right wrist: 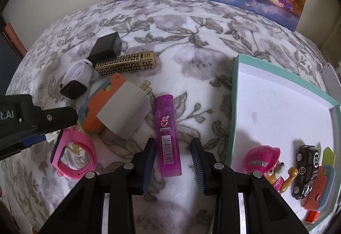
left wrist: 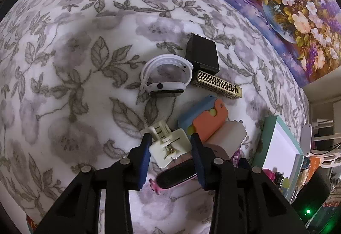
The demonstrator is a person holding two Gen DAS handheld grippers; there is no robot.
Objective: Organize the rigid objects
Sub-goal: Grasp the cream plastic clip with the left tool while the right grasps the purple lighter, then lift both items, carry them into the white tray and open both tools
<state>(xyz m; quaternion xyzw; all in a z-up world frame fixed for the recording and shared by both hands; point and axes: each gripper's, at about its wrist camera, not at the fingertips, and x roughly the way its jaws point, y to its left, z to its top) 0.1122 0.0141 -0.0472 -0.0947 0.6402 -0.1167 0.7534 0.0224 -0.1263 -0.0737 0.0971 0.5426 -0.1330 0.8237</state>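
Cream plastic clip (left wrist: 168, 144) sits clamped between the jaws of the left gripper (left wrist: 170, 146), which reaches low over the floral blanket (left wrist: 64, 84) beside the pink watch (right wrist: 73, 154). Further right, the right gripper (right wrist: 173, 156) angles down with jaws spread wide around the purple lighter (right wrist: 167, 133), not touching it, left of the teal tray (right wrist: 232, 106).

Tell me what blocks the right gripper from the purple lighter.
Nothing visible does. The purple lighter lies on the blanket with its near end already between the open right gripper; the white plug adapter sits apart, to its left.
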